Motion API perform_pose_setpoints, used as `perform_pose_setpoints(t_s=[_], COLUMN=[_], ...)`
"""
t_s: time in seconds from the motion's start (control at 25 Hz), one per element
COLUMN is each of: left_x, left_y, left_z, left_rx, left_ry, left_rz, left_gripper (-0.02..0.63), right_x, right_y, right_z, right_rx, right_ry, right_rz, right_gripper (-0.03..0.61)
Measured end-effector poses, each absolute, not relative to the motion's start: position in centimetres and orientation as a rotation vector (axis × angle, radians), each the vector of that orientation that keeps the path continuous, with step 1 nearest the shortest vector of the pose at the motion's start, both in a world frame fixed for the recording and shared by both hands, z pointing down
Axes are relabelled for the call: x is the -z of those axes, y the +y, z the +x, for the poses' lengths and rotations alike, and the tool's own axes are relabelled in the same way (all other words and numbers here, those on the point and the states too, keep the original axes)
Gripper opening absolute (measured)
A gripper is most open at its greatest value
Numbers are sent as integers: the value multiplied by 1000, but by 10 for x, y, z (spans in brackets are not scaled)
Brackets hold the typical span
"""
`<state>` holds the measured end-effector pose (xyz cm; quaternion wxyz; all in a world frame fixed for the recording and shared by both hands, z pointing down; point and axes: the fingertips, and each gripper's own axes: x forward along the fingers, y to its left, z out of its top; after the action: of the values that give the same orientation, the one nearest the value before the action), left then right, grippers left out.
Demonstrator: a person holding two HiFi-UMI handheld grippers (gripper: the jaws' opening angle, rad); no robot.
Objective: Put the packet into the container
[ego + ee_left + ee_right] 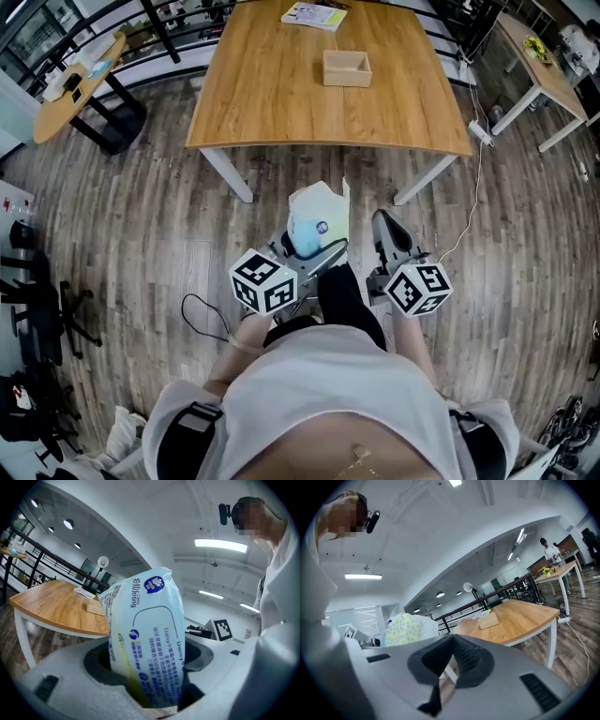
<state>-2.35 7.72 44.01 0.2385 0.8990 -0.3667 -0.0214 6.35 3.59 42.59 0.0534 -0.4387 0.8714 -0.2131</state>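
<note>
My left gripper (314, 246) is shut on a white and pale blue packet (317, 223), which stands upright between its jaws close to the person's body. In the left gripper view the packet (149, 634) fills the gap between the jaws. My right gripper (389, 236) hangs beside it, shut with nothing in it; its dark pads (465, 656) meet. The packet (405, 627) shows at that view's left. The container, a small open wooden box (347, 67), sits on the far part of the wooden table (272, 94), well ahead of both grippers. The box (489, 619) is also seen from the right gripper.
A booklet (314, 16) lies at the table's far edge. A round side table (75, 84) stands at left, another table (539, 56) at right. A power strip (480, 131) and cable lie on the wood floor. Black chairs (37, 309) stand far left. A person (548, 551) stands far off.
</note>
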Motion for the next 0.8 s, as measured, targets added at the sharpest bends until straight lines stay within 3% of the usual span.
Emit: perform_pose_setpoints(t_s=[0.8], left_x=[-441], left_y=[-65], left_z=[-2], left_rx=[79], left_ry=[-977], left_rz=[2422], left_gripper=[328], right_x=[-427], right_y=[-99], right_z=[86], right_rx=[692], right_ry=[2667], right_rz=[-1363], right_gripper=[11])
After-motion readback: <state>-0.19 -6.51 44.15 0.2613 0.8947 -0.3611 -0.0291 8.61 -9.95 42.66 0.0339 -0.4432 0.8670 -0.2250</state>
